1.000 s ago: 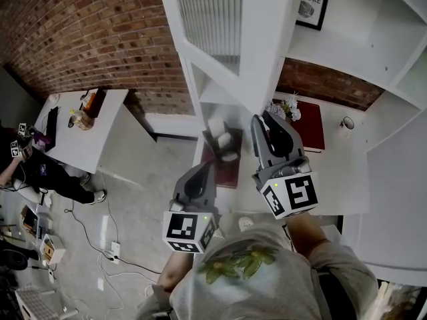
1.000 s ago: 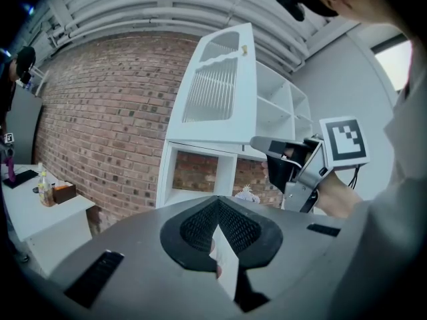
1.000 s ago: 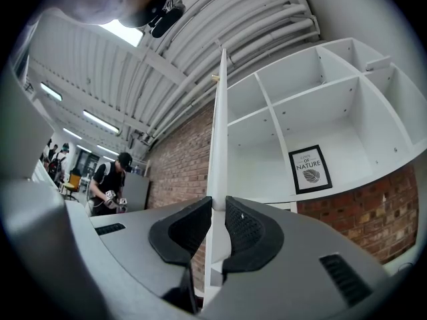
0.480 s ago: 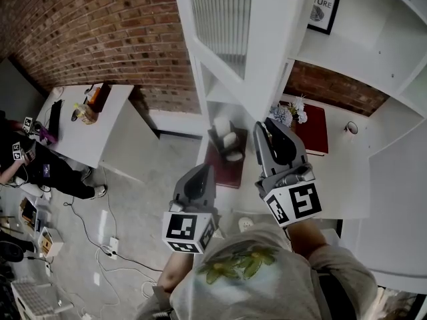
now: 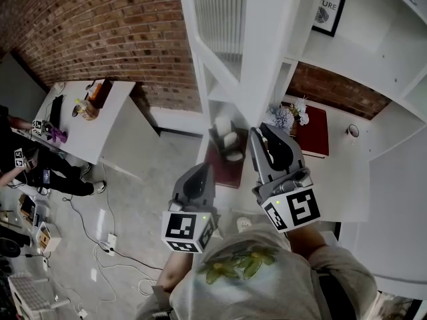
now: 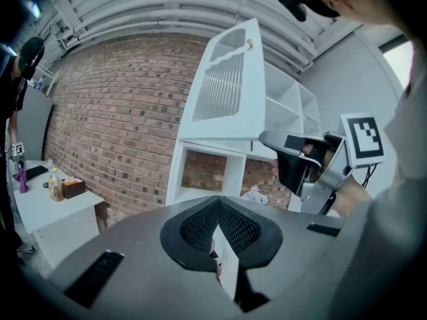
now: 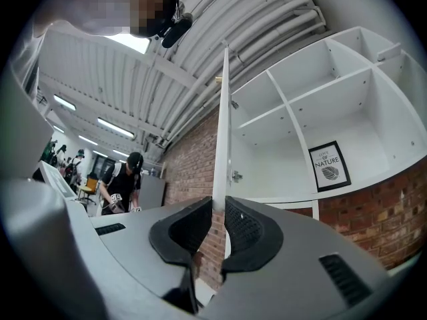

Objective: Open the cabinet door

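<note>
Swinging wider than a second ago, cabinet door (image 5: 267, 45) moves with right gripper (image 5: 262, 129)
Its jaws are clamped on the door's free edge, which stands well out from the white cabinet (image 5: 373, 45); left gripper (image 5: 199, 171) hangs beside it, jaws pressed together, empty

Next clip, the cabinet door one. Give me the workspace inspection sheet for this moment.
Surface: white counter under the open shelves.
Job's things: cabinet door stands open, its edge in the right claw.
Clutter: flowers, framed print, white items on a dark red mat.
Grippers: right claw shut on the door edge; left claw shut, holding nothing.
Cables: loose cables on the floor.
Surroundings: brick wall, white desk, person beside it.
</note>
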Demonstrator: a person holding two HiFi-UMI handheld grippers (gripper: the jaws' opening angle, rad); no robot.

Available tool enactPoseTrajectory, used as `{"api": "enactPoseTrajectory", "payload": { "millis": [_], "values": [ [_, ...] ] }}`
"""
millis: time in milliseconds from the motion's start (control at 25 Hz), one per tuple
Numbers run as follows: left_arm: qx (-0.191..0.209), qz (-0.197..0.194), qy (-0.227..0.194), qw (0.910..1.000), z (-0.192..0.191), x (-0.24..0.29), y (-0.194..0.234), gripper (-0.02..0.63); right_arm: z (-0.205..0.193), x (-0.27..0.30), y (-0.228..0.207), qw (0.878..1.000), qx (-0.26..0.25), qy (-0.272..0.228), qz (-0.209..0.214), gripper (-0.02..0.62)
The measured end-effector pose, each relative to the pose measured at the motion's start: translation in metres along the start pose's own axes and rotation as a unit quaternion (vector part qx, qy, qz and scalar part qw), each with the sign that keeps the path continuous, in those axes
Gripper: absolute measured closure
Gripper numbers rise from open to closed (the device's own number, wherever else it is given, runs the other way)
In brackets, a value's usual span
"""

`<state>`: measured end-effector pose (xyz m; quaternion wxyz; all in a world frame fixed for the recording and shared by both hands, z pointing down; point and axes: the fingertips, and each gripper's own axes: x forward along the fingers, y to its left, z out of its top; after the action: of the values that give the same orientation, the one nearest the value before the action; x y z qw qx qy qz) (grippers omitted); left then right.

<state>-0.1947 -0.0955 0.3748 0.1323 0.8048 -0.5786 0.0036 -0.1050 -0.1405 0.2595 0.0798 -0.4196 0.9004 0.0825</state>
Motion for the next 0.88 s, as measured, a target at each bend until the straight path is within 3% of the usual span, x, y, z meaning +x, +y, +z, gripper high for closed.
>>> {"api": "enactPoseTrajectory", "payload": {
  "millis": [880],
  "values": [
    [0.010, 0.044, -0.021, 0.9988, 0.010, -0.010, 0.023, 0.597, -0.001, 0.012, 0.043, 0.997, 0.003, -0.011, 0.075, 0.528]
  ]
}}
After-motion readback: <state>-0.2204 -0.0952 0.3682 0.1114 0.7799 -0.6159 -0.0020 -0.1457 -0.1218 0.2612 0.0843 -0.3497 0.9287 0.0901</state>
